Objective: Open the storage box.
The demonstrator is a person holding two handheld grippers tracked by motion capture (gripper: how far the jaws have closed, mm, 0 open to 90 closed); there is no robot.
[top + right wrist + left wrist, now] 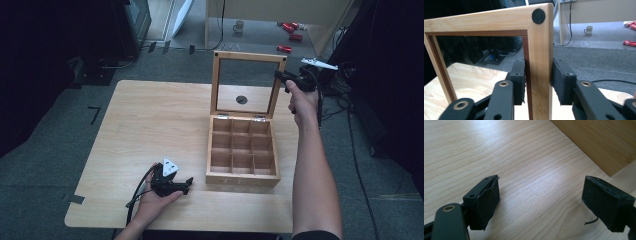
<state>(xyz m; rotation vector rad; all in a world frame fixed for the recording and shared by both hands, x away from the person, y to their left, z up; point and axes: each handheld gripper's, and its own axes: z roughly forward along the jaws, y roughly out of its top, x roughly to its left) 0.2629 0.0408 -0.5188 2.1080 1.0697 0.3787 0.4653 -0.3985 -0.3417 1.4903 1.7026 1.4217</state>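
Observation:
A wooden box (242, 179) with several bare compartments stands on the table's right half. Its glass-paned lid (248, 56) is raised upright at the back. My right gripper (280, 75) is at the lid's upper right corner. In the right gripper view the gripper (539, 75) is shut on the lid frame's side rail (540, 50), with a pad (560, 80) pressed on each face. My left gripper (189, 184) lies low on the table, left of the box's front corner. It stands open (541, 186) with bare tabletop between its jaws, and the box wall (599, 140) is ahead to the right.
The light wooden table (150, 125) has open surface on its left half. A round hole (241, 99) in the table shows through the lid's glass. On the floor beyond are a mug (239, 26), red items (290, 27) and cables.

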